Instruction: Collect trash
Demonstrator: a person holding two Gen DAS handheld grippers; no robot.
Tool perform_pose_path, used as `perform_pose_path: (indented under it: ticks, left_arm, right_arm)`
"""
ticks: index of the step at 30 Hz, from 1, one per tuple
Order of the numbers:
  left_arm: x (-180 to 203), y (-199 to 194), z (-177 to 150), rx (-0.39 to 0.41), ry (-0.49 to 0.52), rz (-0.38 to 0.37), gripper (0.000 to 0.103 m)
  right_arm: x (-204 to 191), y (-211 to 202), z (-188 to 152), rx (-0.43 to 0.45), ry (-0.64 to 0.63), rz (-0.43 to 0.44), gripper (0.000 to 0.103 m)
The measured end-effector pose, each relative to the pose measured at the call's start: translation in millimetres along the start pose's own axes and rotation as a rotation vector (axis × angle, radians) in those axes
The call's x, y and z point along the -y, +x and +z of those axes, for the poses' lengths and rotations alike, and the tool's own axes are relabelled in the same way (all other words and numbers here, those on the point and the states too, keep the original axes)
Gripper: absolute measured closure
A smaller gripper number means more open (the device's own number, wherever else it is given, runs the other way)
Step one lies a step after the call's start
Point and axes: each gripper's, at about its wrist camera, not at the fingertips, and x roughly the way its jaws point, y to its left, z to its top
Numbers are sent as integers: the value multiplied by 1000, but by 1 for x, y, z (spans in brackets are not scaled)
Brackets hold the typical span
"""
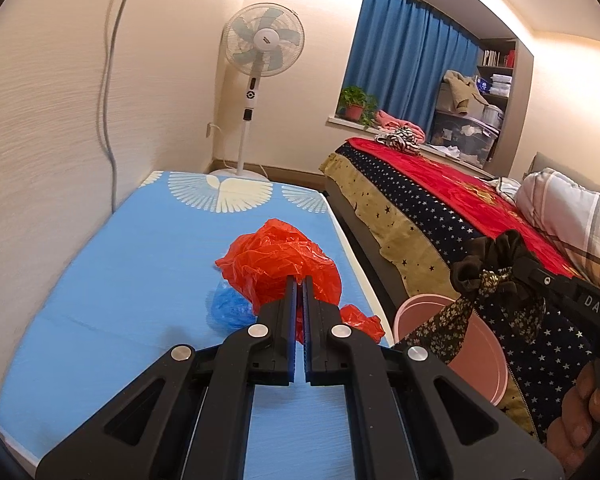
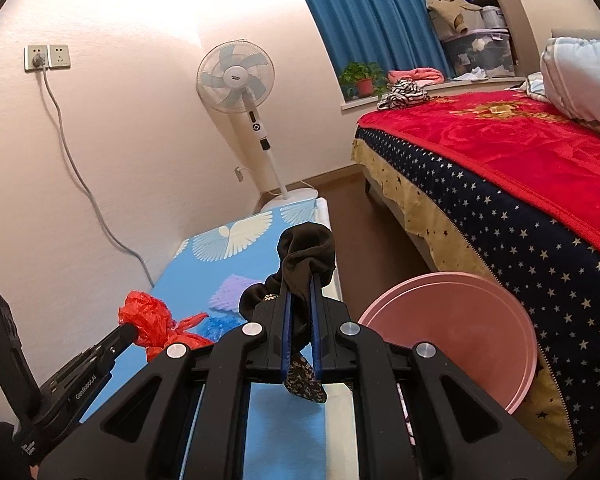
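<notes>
- The bed [image 2: 540, 184] fills the right side of the room, under a red blanket [image 2: 520, 148] and a navy star-print cover [image 2: 520, 248]; blue curtains [image 1: 404, 56] hang behind it.
- A low surface with a light blue cover [image 1: 120, 264] (white wing-like print at its far end) runs along the left wall, well apart from the bed across a strip of brown floor.
- A white standing fan [image 1: 260, 44] stands in the corner past the far end of that surface.
- A pink round basin [image 2: 456, 328] sits on the floor between the blue surface and the bed, just beside the bed's edge.
- The red plastic bag [image 1: 276, 264] lies crumpled on the blue cover; the left gripper [image 1: 299, 284] has its jaws pressed nearly together on the bag's near edge, with red film showing between the pads.
- A blue plastic piece [image 1: 228, 304] lies touching the red bag on its left side.
- The right gripper [image 2: 300, 280] is clamped narrowly on a dark cloth [image 2: 304, 256] (black, with a small floral-print part hanging below), held in the air above the right edge of the blue surface, near the basin.
</notes>
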Motion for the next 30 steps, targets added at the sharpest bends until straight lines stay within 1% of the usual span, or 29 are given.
perform_pose_path:
  ticks: [17,30]
  left_arm:
    - [19,18,-2,-19,24,-45,101]
    - [35,31,-4,-38,40,-76,101]
  right_arm:
    - [25,5,8,18,25,-86,95]
    - [43,5,14,32,52,-131,95]
